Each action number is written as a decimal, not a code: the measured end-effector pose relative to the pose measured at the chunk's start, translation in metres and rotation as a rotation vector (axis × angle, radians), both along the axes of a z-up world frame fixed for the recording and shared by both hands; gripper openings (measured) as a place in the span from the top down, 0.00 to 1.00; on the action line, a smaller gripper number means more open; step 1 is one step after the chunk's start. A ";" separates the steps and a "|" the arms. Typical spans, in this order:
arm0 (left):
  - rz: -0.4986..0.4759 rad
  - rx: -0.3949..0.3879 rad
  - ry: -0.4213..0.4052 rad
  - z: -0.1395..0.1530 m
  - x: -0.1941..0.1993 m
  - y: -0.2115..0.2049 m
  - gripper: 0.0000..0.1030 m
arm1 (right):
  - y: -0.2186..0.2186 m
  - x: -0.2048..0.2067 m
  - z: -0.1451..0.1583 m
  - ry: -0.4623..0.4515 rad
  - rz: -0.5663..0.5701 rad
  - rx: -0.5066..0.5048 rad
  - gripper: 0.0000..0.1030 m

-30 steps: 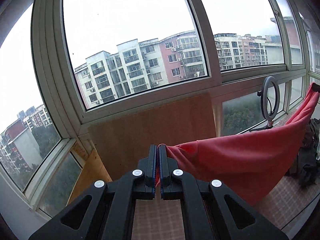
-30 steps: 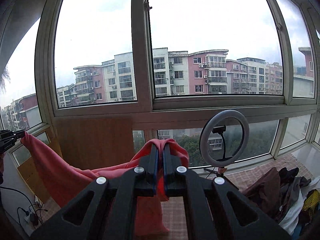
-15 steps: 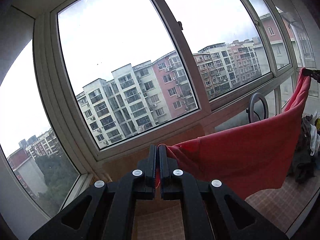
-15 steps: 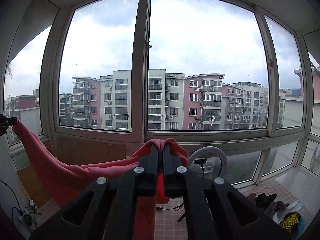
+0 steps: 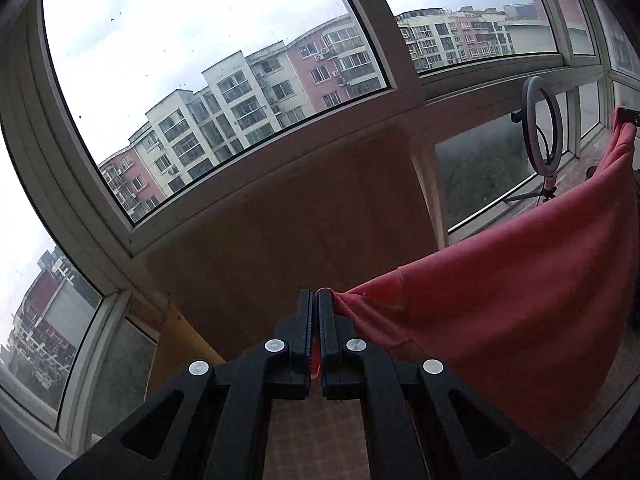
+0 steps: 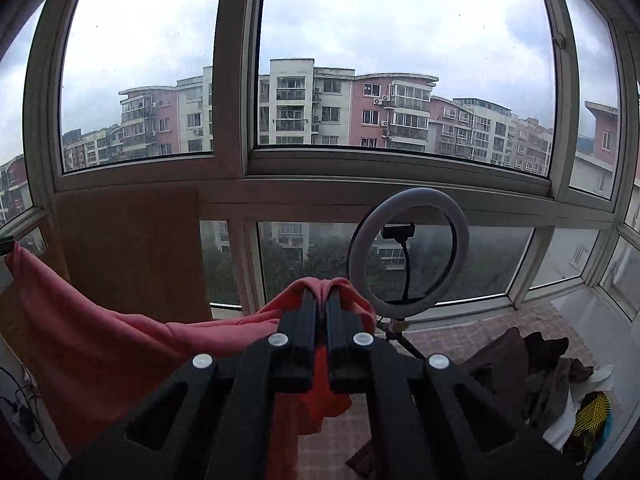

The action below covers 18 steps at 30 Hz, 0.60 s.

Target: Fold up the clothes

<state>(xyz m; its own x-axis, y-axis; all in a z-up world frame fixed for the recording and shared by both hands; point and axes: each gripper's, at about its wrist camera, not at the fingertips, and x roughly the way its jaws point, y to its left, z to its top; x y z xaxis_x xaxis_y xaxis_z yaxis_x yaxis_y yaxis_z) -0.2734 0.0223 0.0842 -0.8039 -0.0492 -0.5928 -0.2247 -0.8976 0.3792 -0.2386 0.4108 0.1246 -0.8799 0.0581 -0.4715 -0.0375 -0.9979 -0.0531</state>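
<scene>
**Red garment coming down, stretched between both grippers**

The left gripper [image 5: 318, 300] has its jaws closed on one corner of the red garment [image 5: 500, 300]. The right gripper [image 6: 320, 300] pinches the other corner. The cloth hangs in the air between them, above the checked bench [image 6: 460, 340]. Half a second ago both cameras looked higher at the window [image 6: 400, 60]; now they tilt down. I judge that the garment is being lowered to lie flat for folding. Behind it stands a ring light [image 6: 404, 200].

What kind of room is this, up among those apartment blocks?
Probably an enclosed balcony or sunroom in a high-rise flat. Big windows wrap around it, apartment blocks stand at eye level outside, and a clothes pile and ring light sit on the checked floor.
</scene>
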 end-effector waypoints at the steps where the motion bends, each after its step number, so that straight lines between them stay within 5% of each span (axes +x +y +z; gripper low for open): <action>1: 0.006 0.002 -0.047 -0.026 -0.016 0.002 0.98 | 0.000 -0.021 -0.023 -0.044 -0.010 0.011 0.96; 7: 0.075 0.016 -0.293 -0.164 -0.102 0.009 0.98 | -0.007 -0.125 -0.158 -0.341 0.018 0.036 0.96; 10: 0.090 -0.004 -0.398 -0.210 -0.117 0.012 0.97 | -0.011 -0.153 -0.209 -0.510 0.066 0.008 0.92; 13: 0.087 -0.040 -0.412 -0.221 -0.103 0.004 0.94 | -0.006 -0.138 -0.218 -0.529 0.118 -0.020 0.88; 15: 0.067 -0.040 -0.413 -0.218 -0.086 -0.007 0.94 | 0.002 -0.117 -0.212 -0.520 0.172 -0.046 0.66; 18: 0.018 0.003 -0.422 -0.201 -0.038 -0.029 0.94 | 0.012 -0.066 -0.206 -0.510 0.253 -0.033 0.59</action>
